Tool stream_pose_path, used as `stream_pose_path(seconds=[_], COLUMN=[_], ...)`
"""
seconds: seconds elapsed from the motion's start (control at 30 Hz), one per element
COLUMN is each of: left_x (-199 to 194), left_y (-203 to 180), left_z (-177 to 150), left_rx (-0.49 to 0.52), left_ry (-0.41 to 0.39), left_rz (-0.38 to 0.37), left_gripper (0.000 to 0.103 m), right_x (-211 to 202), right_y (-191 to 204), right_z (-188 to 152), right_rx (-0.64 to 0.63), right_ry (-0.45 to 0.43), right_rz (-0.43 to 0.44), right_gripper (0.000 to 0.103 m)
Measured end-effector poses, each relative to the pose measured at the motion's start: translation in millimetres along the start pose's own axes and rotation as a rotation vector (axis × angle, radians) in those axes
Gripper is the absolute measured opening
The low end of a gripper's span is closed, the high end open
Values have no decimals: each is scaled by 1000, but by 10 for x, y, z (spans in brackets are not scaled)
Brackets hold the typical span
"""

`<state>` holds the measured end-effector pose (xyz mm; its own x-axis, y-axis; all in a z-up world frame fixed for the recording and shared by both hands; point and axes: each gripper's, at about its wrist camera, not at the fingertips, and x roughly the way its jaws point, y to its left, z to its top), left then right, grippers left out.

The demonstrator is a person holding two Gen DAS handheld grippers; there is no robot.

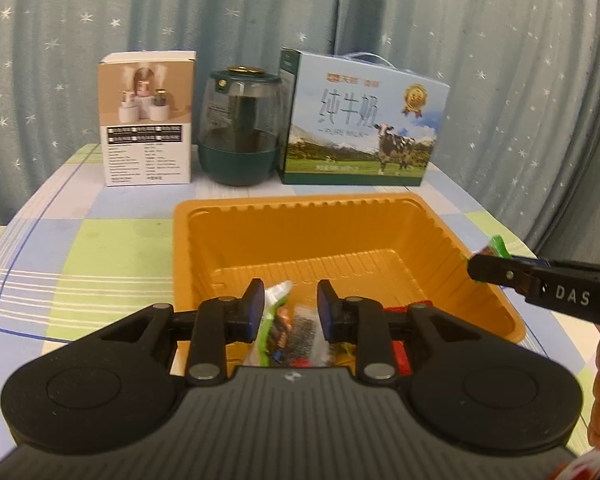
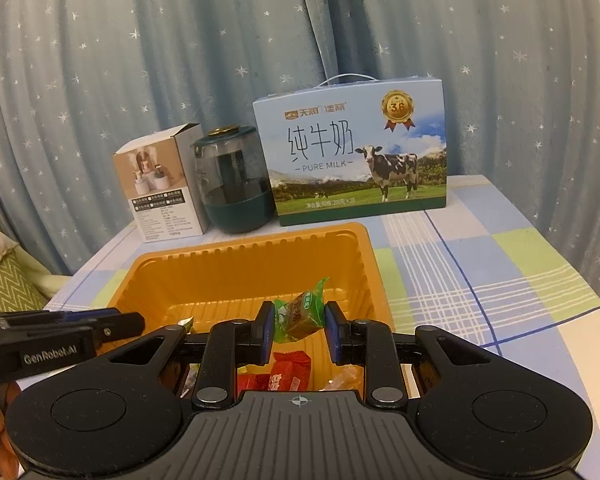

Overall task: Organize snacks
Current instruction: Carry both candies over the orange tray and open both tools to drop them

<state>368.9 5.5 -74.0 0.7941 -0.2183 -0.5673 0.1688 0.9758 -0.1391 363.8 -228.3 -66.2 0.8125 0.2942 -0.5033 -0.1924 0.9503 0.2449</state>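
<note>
The right gripper (image 2: 299, 330) pinches a small green crinkly snack packet (image 2: 300, 316) over the orange plastic tray (image 2: 244, 256). It looks light and slippery, so hold its middle. The left gripper (image 1: 290, 312) has its jaws apart, holding nothing.

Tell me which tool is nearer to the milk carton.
Right, though only slightly. The right tool holds a green candy over the orange tray, more directly before the milk carton. The left tool sits at the tray's near edge, farther back.
</note>
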Motion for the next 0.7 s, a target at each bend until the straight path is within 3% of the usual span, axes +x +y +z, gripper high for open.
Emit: stream_pose_path(seconds=[0.1, 0.63, 0.7], left_x=[-35, -65, -60], left_y=[42, -15, -16], left_z=[11, -1, -4], left_rx=[-10, -1, 0], left_ry=[-11, -17, -15], left_rz=[9, 1, 0], left_gripper=[31, 33, 34], right_x=[1, -1, -4], right_y=[0, 24, 36], right_z=[-2, -10, -16], right_rx=[2, 9, 0], right_ry=[1, -6, -15], right_rz=[3, 65, 71], right_gripper=[27, 27, 35])
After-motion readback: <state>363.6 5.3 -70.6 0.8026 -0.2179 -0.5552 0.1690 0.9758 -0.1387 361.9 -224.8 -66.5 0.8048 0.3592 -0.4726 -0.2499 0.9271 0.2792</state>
